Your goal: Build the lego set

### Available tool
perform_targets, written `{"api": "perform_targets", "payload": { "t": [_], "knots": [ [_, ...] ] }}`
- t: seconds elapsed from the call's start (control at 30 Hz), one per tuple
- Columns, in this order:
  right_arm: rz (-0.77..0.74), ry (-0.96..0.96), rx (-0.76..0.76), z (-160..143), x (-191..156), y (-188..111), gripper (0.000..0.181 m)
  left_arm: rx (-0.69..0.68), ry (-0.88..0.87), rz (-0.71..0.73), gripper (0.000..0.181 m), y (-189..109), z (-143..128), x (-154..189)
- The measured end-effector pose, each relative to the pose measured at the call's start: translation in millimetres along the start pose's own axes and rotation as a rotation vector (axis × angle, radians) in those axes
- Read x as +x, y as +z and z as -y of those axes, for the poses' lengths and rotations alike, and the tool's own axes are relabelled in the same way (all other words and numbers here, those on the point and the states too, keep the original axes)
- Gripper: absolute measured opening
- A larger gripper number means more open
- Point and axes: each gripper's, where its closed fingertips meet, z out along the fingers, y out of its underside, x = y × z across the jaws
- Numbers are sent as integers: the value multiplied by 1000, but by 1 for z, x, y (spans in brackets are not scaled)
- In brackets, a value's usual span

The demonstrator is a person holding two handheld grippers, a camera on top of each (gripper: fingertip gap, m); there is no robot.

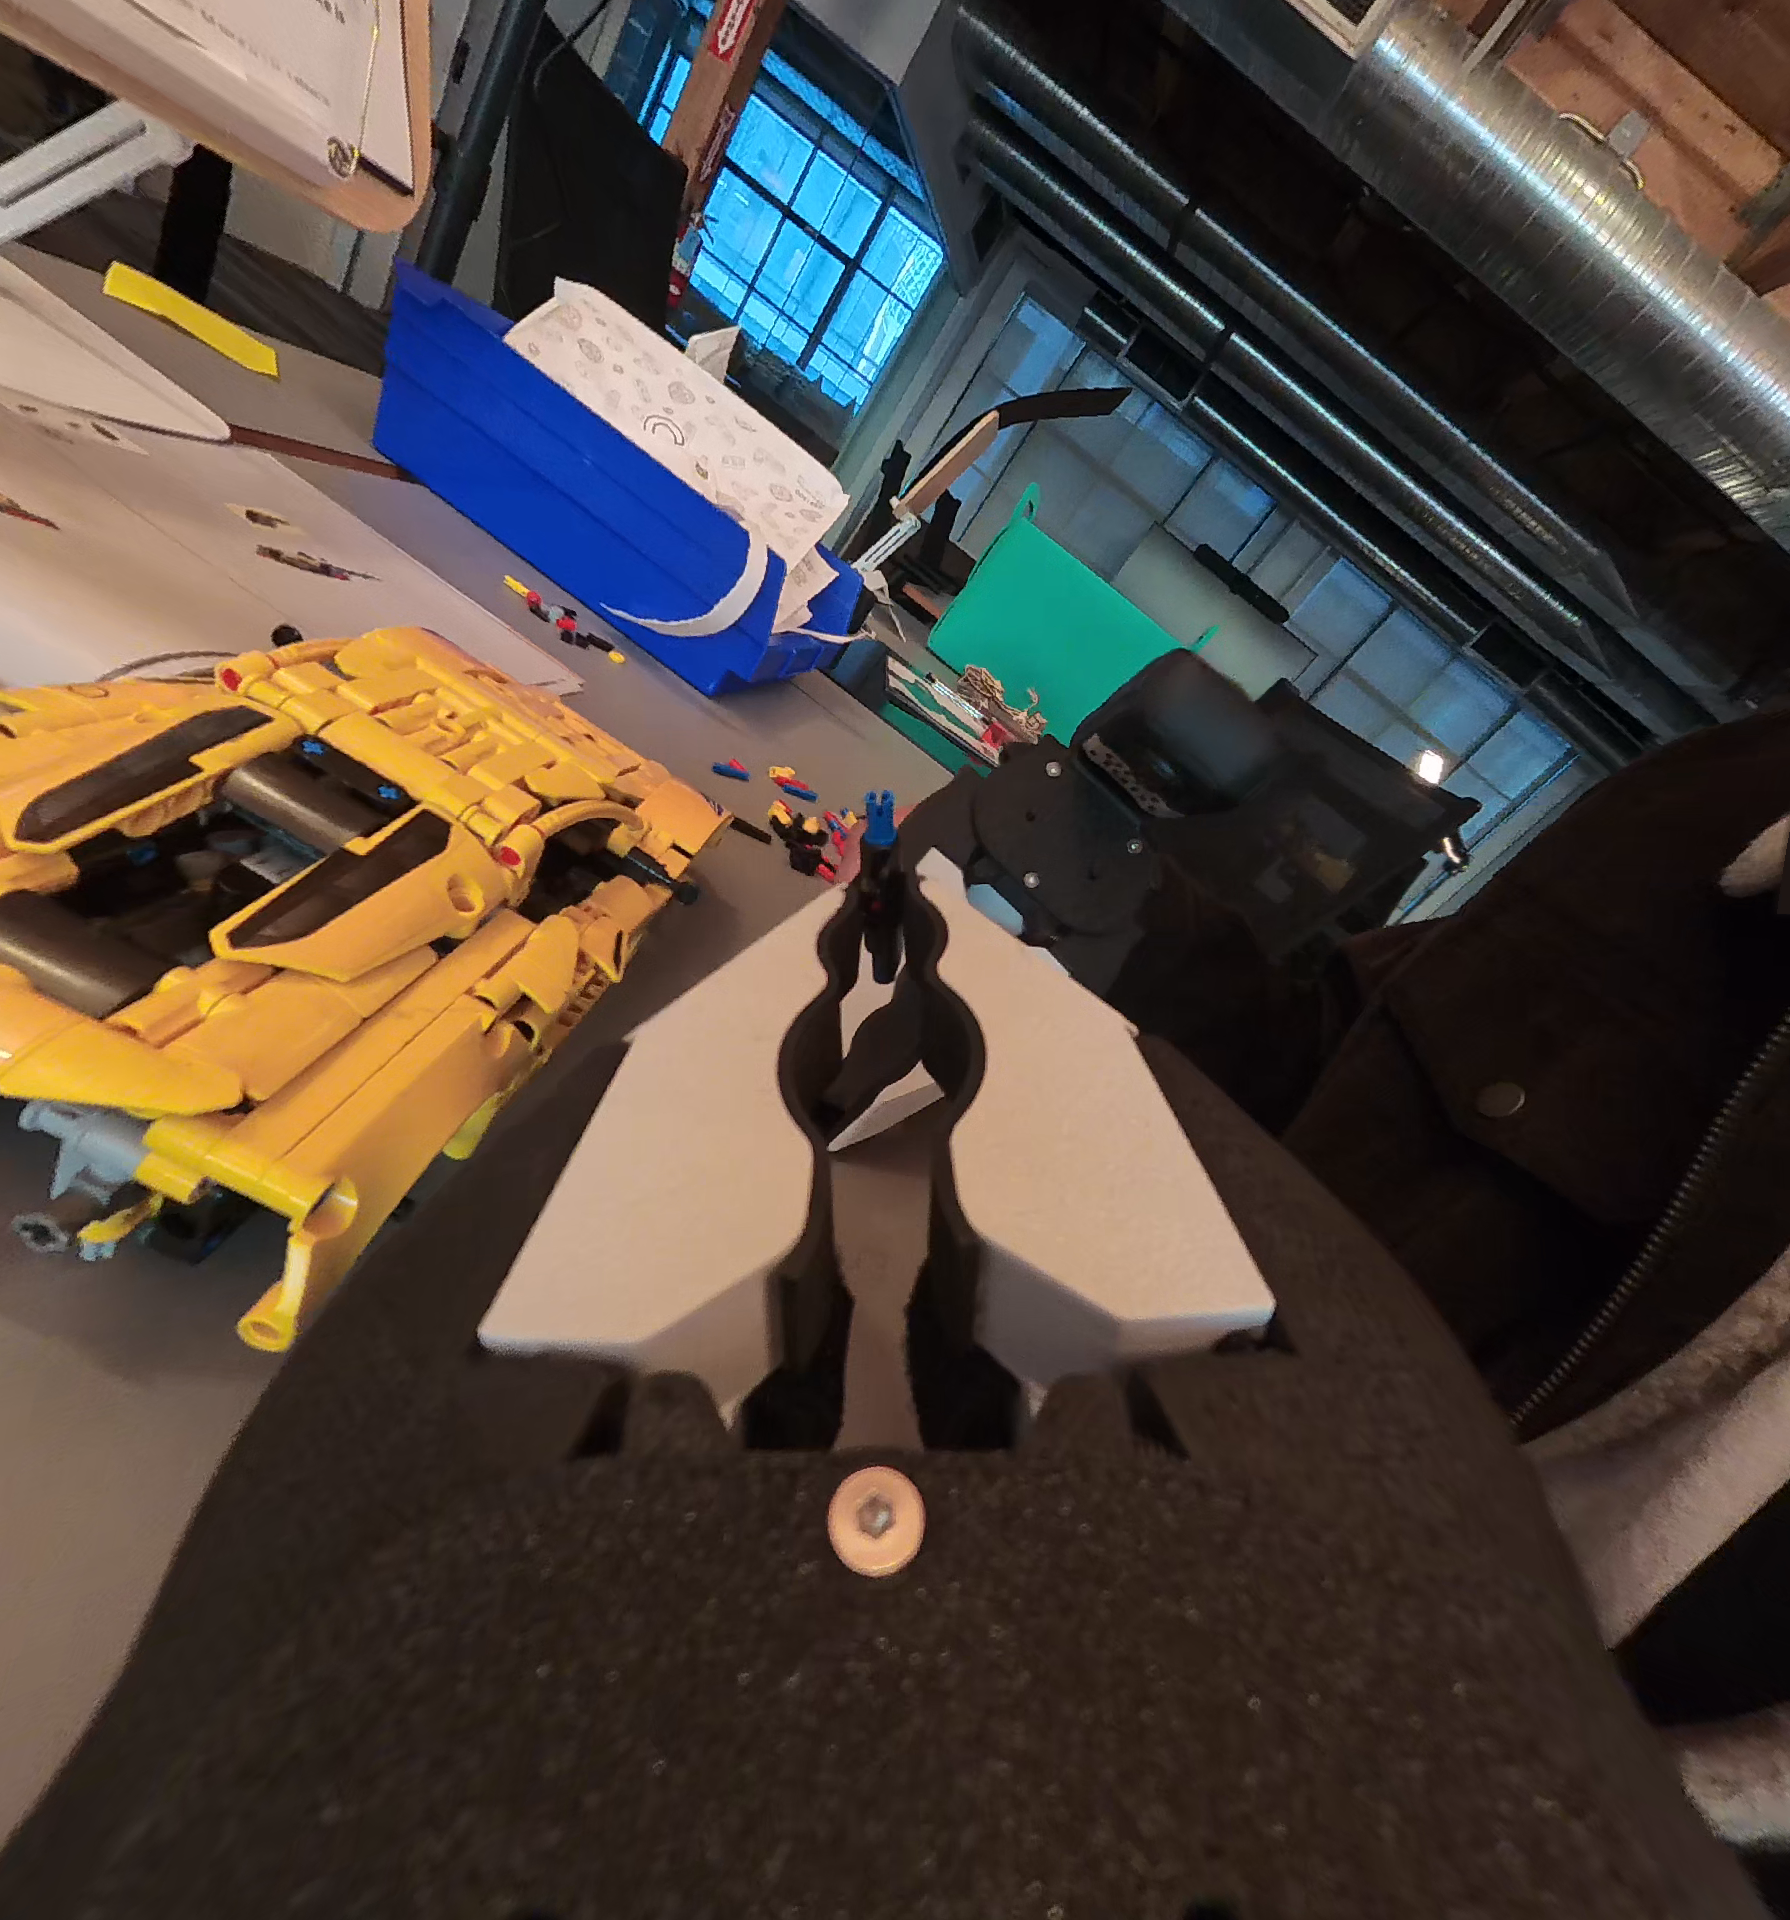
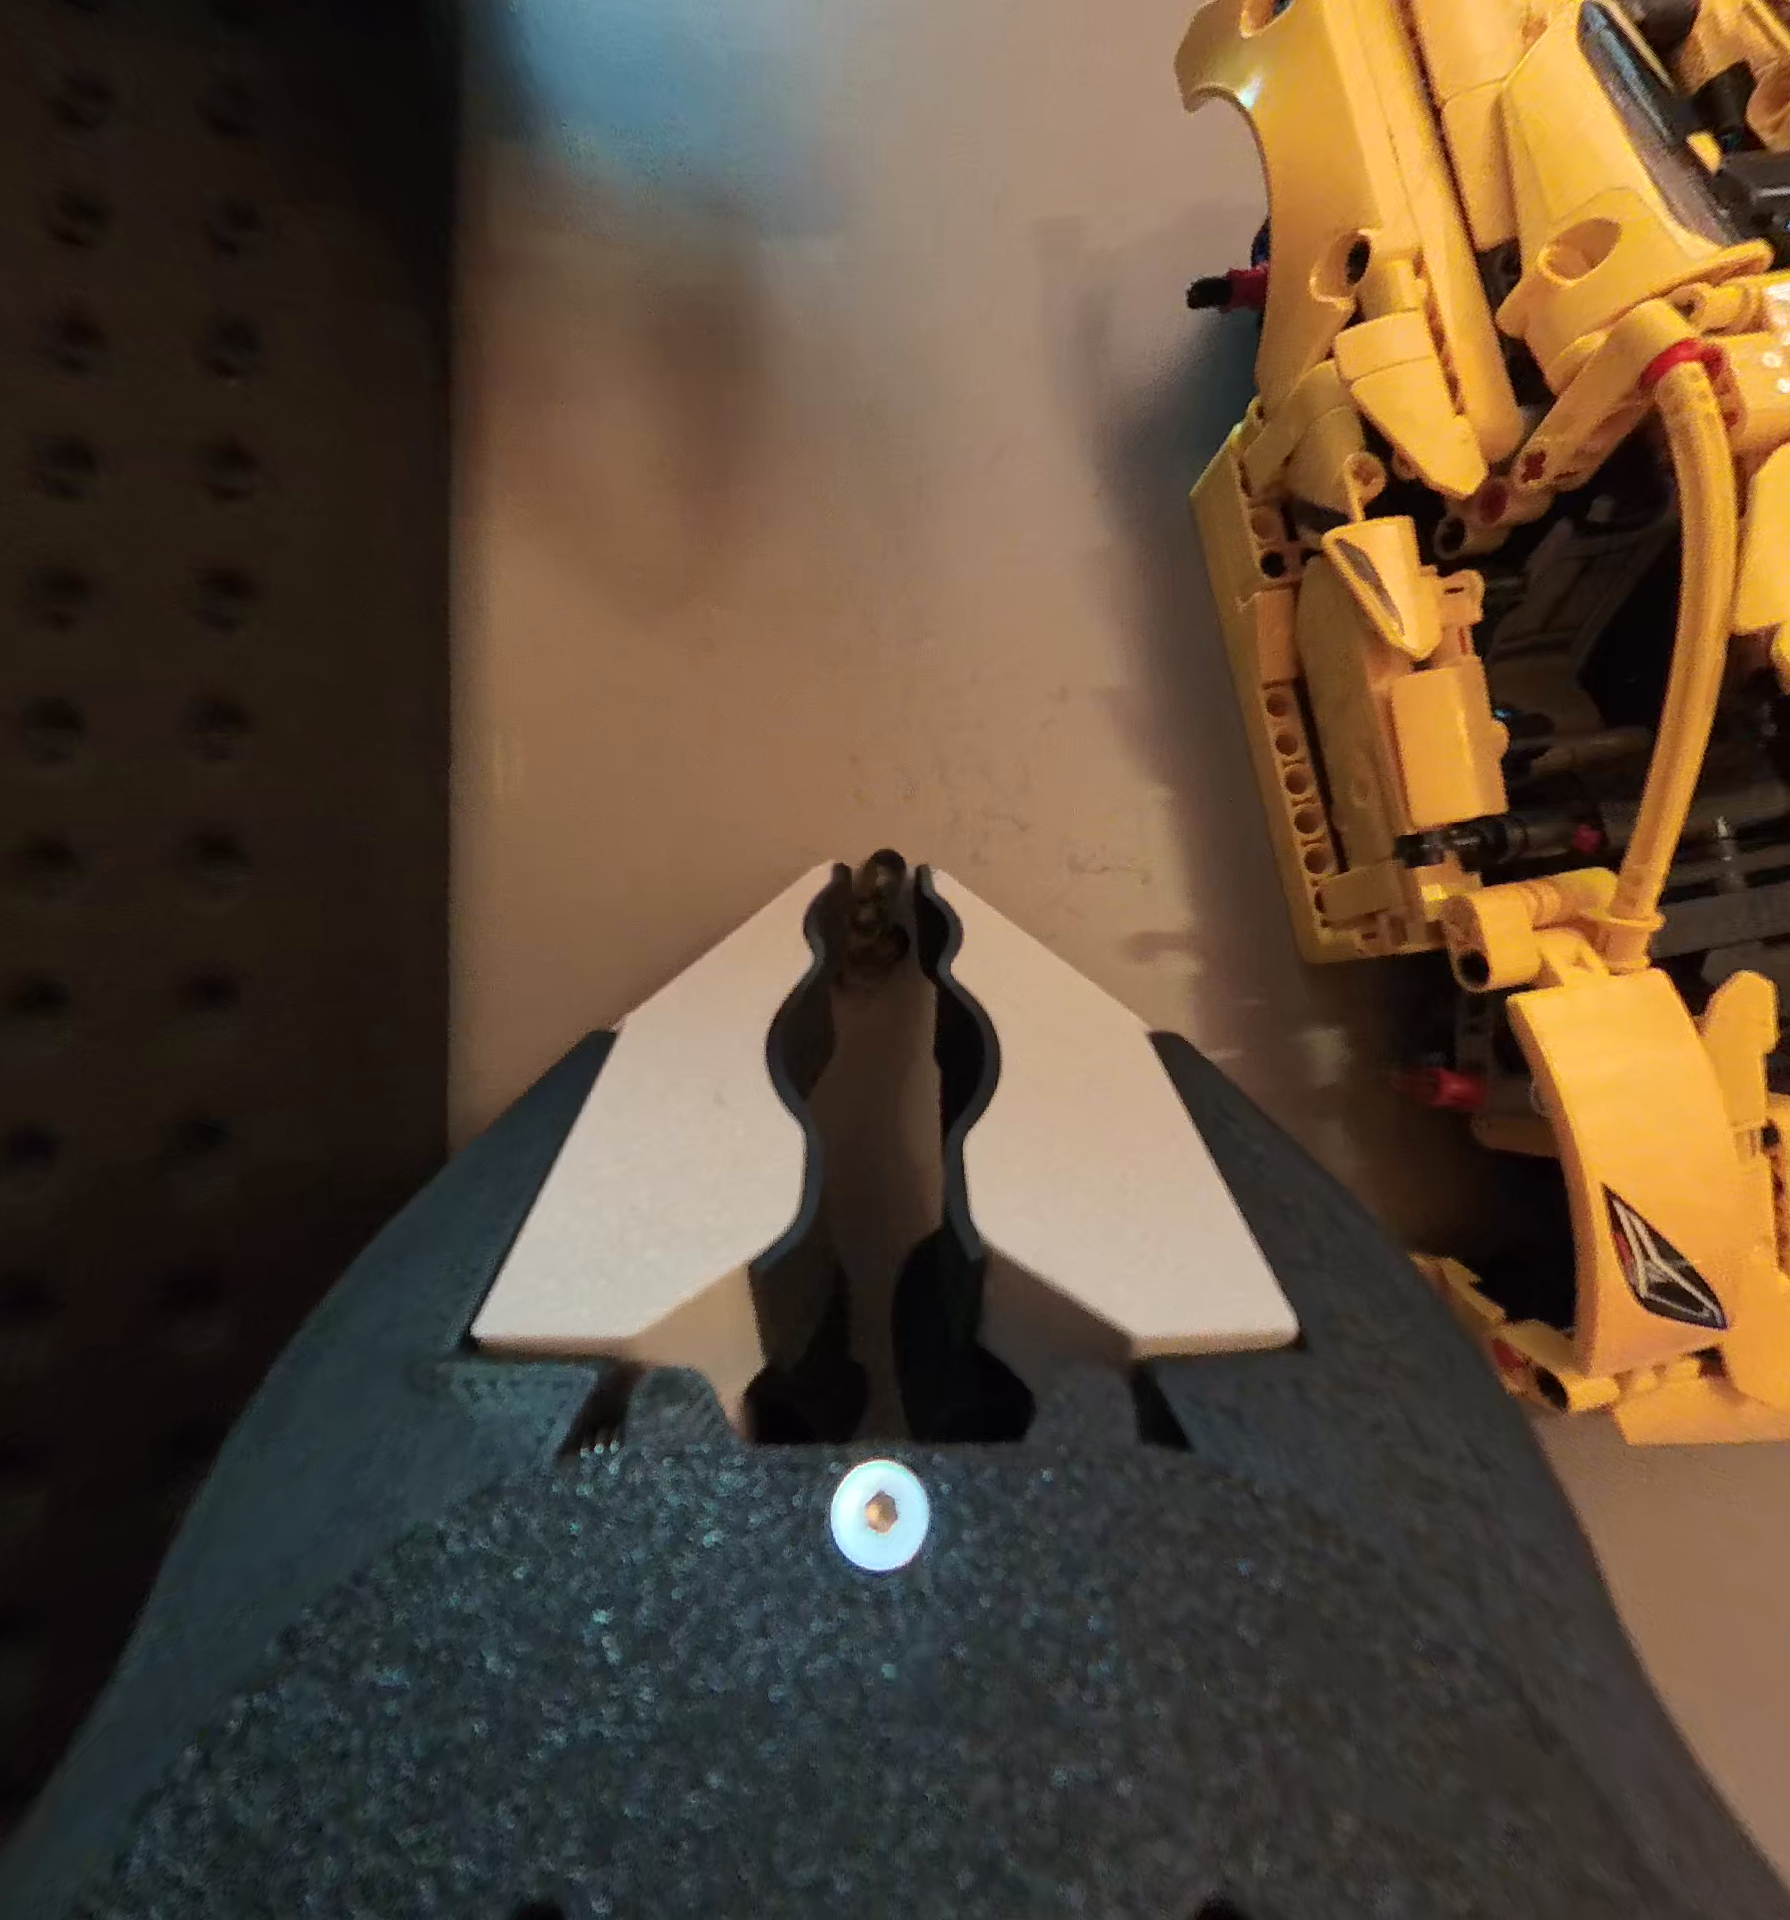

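Pinching blue-tipped pin (image 1: pixel 878 883) | left view only: blue bin (image 1: pixel 579 488)

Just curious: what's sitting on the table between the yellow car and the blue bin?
In the left wrist view, an open instruction sheet and a few small loose pieces.

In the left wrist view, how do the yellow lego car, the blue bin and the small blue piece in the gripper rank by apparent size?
1. yellow lego car, though it lies nearer the camera than the bin.
2. blue bin.
3. small blue piece, held by the left gripper.
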Motion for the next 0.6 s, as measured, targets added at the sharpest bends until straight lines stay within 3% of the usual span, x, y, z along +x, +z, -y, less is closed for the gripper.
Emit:
{"api": "perform_targets", "payload": {
  "t": [0.23, 0.47, 0.53, 0.6],
  "knots": [
    [1, 24, 4, -1, 0, 0, 10, 24, 310, 55, 6, 3, 4, 10],
    [33, 94, 24, 2, 3, -1, 6, -107, 767, 99, 7, 18, -19, 27],
    [60, 195, 188, 26, 12, -15, 6, -135, 859, 118, 6, 18, -20, 29],
    [97, 355, 445, 62, 31, -44, 5, -160, 958, 146, 6, 17, -19, 27]
  ]
}}
